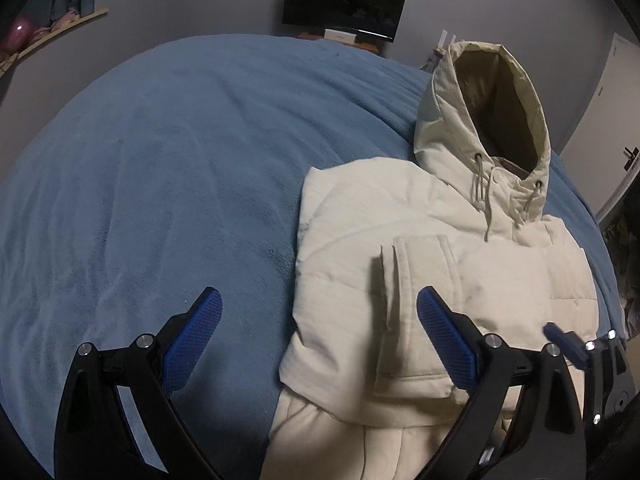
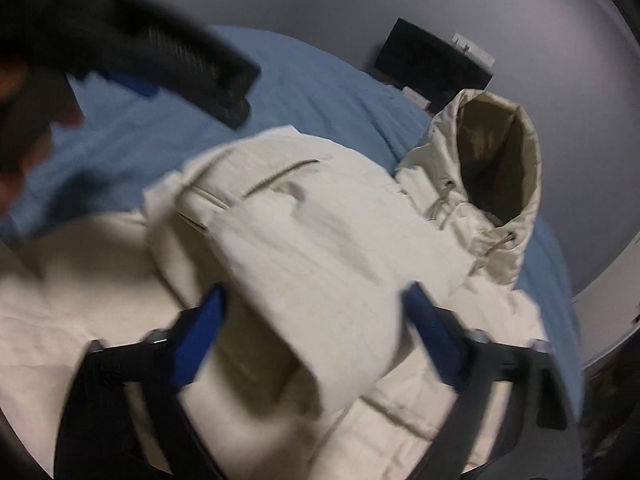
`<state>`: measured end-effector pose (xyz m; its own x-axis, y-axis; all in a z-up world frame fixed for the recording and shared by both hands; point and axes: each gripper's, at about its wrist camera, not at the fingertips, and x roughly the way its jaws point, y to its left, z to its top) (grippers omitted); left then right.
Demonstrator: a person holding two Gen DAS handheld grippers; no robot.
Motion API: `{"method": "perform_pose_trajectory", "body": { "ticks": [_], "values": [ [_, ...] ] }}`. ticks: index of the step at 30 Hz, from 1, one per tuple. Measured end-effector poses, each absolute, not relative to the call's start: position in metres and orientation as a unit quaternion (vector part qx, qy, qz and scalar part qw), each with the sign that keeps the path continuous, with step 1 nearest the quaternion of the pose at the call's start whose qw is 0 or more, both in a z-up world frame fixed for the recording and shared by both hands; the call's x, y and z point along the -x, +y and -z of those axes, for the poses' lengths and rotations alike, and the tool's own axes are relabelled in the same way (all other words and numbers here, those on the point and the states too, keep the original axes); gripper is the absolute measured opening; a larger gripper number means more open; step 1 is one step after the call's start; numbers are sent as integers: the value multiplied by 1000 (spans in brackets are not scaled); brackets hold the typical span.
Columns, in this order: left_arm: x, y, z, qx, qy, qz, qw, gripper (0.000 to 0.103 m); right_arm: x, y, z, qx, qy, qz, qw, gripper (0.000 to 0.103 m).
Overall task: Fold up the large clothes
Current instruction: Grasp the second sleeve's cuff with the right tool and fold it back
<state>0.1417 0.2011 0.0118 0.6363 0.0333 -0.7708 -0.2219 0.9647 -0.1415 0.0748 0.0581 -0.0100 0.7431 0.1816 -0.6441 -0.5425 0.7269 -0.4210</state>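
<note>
A cream hooded puffer jacket [image 1: 460,256] lies on the blue bed cover [image 1: 160,168], sleeves folded over its body, hood [image 1: 492,120] standing up at the far end. My left gripper [image 1: 320,336] is open and empty, above the jacket's left edge. The right gripper's blue fingertip [image 1: 568,344] shows at the lower right. In the blurred right wrist view my right gripper [image 2: 316,336] is open over a folded sleeve [image 2: 320,264] of the jacket [image 2: 100,280]; the sleeve lies between the fingers, not pinched. The left gripper [image 2: 192,68] crosses the upper left.
A dark TV [image 1: 344,4] stands beyond the bed's far edge against the grey wall. A shelf [image 1: 52,32] with items is at the upper left. A white door [image 1: 608,128] is at the right. The blue cover [image 2: 320,92] stretches left of the jacket.
</note>
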Motion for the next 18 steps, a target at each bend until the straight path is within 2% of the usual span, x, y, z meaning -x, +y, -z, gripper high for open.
{"method": "perform_pose_trajectory", "body": {
  "ticks": [1, 3, 5, 8, 13, 18],
  "values": [
    [-142, 201, -13, 111, 419, -71, 898, 94, -74, 53, 7, 305, 287, -202, 885, 42],
    [-142, 199, -14, 105, 417, -70, 900, 94, -75, 39, -2, 279, 283, -205, 894, 27],
    [-143, 196, -15, 97, 414, -71, 902, 94, -74, 20, -13, 247, 286, -197, 905, 21],
    [-143, 193, -16, 86, 411, -72, 904, 94, -75, -13, -29, 193, 291, -185, 919, 17],
    [-142, 185, -16, 67, 413, -67, 906, 94, -79, -85, -49, 88, 306, -142, 937, 17],
    [-145, 169, -9, 36, 426, -51, 903, 93, -85, -141, -36, 39, 335, -96, 937, 17]
  ]
}}
